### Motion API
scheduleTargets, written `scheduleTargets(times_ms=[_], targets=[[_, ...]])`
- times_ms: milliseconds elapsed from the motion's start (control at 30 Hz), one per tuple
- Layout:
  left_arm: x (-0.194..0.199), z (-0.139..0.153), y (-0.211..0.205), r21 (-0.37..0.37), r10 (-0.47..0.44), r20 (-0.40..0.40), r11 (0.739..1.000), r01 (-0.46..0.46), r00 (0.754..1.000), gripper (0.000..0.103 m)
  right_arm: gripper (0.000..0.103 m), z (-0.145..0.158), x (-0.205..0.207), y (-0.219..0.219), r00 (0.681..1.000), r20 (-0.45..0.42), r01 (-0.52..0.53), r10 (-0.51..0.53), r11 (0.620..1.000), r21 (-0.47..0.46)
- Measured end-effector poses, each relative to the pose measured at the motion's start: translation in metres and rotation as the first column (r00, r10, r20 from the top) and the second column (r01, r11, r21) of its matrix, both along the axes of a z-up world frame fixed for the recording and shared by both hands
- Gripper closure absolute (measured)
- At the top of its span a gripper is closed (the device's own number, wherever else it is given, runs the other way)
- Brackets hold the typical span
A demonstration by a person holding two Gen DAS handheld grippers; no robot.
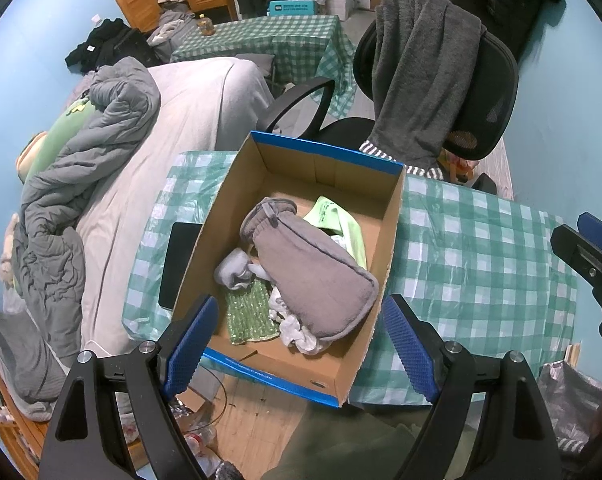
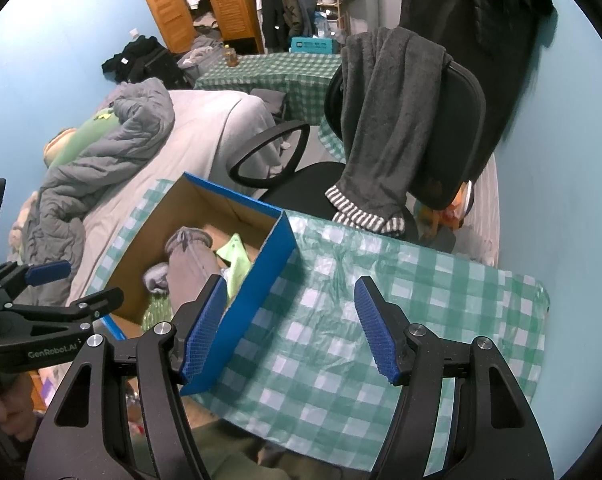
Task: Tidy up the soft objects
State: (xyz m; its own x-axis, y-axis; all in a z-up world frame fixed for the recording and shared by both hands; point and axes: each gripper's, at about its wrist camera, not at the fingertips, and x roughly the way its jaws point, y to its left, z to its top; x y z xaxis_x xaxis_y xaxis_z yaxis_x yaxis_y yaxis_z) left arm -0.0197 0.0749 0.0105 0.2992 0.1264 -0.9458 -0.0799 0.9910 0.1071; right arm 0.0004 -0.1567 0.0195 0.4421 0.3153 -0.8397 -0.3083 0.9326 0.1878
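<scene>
Both hand-held grippers spread open and empty over the counter; soft things lie in the box.

Left hand-held gripper (image 1: 297,344) hovers above the near end of the cardboard box (image 1: 393,216), pads wide apart, nothing between them. Only this view looks down into the box: just ahead of the fingers a green sparkly cloth (image 1: 249,312) and crumpled white plastic (image 1: 297,332), over them a grey slipper (image 1: 313,272), beyond it a pale green bag (image 1: 341,220). Right hand-held gripper (image 2: 291,330) sits right of the box, tilted down at the bare checked cloth of the counter (image 2: 341,360), fingers apart; its left pad lies close to the box's blue outer wall. Farther off, a chair (image 2: 457,136) draped with a grey garment (image 2: 385,120); left of it, a bed (image 1: 189,120).
</scene>
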Motion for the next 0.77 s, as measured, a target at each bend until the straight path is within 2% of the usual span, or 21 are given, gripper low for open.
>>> scheduleTargets(times_ms=[767], targets=[[-0.0035, -0.0006, -0.0029, 0.004, 0.0, 0.001, 1.0, 0.0, 1.0, 0.017, 0.037, -0.0018, -0.0011, 0.0001, 1.0, -0.008, 0.001, -0.001, 1.0, 0.0]])
